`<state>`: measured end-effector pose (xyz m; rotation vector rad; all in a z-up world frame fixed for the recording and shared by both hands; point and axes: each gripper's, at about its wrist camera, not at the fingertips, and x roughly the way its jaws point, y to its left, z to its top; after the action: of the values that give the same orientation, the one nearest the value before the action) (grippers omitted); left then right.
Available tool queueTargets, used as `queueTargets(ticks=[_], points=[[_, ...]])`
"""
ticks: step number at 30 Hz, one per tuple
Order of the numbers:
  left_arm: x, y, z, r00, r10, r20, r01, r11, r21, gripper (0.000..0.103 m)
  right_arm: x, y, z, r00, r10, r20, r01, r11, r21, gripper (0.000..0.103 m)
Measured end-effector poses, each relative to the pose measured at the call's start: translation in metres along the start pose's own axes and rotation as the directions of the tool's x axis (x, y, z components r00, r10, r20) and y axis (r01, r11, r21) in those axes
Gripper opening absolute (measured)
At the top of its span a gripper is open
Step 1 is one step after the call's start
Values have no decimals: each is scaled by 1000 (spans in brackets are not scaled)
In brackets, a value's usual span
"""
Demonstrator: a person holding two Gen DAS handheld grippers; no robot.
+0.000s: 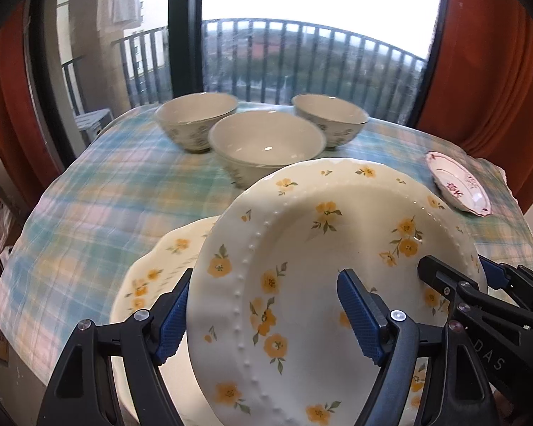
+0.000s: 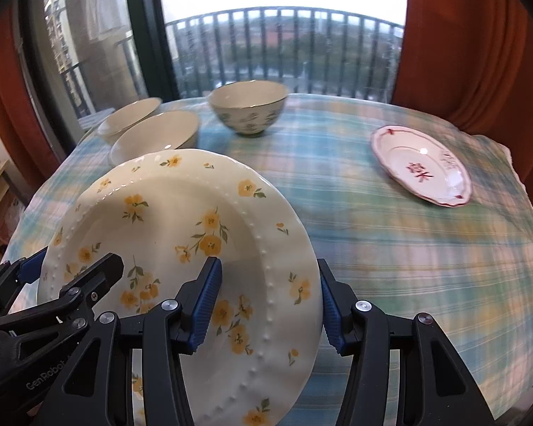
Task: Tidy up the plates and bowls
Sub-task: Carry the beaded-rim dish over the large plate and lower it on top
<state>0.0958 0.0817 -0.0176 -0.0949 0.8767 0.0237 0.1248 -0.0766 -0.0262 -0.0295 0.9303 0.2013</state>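
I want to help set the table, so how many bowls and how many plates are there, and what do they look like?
Bowls: 3 – left, middle, right.
Yellow-flower plates: 2 – the held plate and the plate beneath it.
Red-pattern plate: 1.
Total: 6 dishes.

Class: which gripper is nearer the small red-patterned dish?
Right. The right gripper holds the yellow-flowered plate's edge facing the red-patterned dish; the left gripper holds the opposite edge.
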Motion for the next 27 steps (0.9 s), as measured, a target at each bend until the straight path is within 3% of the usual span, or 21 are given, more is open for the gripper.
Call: queueTargets(ticks=[8, 21, 27], points=[[4, 23, -10, 1000, 17, -25, -17, 1000, -12, 79, 12, 26, -6, 999, 26, -44, -26, 1000, -11, 56], [25, 37, -25, 996, -17, -87, 13, 999, -47, 80, 16, 41, -7, 999, -12, -36, 11, 999, -37, 56], [24, 35, -27, 997, 31, -71, -34, 999, -39, 81, 22, 45, -11, 998, -10, -62, 7, 999, -44, 56]])
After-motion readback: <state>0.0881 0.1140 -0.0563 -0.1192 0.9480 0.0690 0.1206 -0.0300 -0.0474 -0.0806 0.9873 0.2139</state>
